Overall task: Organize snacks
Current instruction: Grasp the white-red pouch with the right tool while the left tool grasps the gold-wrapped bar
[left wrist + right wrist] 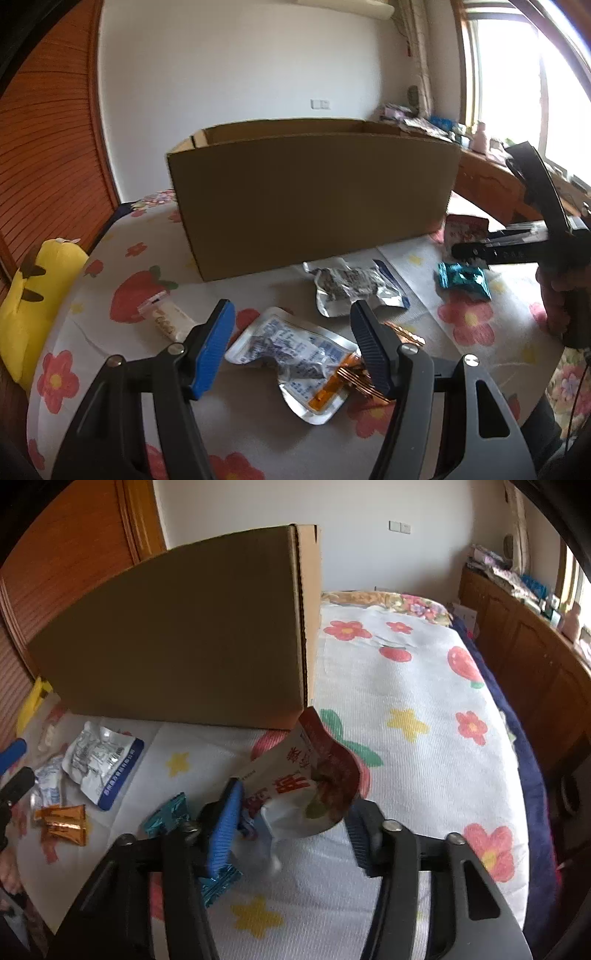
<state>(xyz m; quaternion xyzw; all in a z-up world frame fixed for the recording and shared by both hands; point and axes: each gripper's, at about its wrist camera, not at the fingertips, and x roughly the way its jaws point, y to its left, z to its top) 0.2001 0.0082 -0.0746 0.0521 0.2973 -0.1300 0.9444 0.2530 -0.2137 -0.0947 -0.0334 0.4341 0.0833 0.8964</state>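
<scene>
Snacks were mostly loose on the flowery bed beside the brown cardboard box (310, 199), right tool (291, 823) straddling a red-and-white pouch (295, 782), grip unclear, left tool (291, 347) gaping over a silver foil packet (291, 354).

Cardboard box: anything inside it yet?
Only the cardboard box rim and upper inner walls show; its near wall hides the floor, so the contents cannot be told.

Red-and-white snack pouch (295, 775): large red Chinese characters, upside down, not legible. Silver packet (99, 764): barcode, fine print, blue-band text, all too small to read.
</scene>
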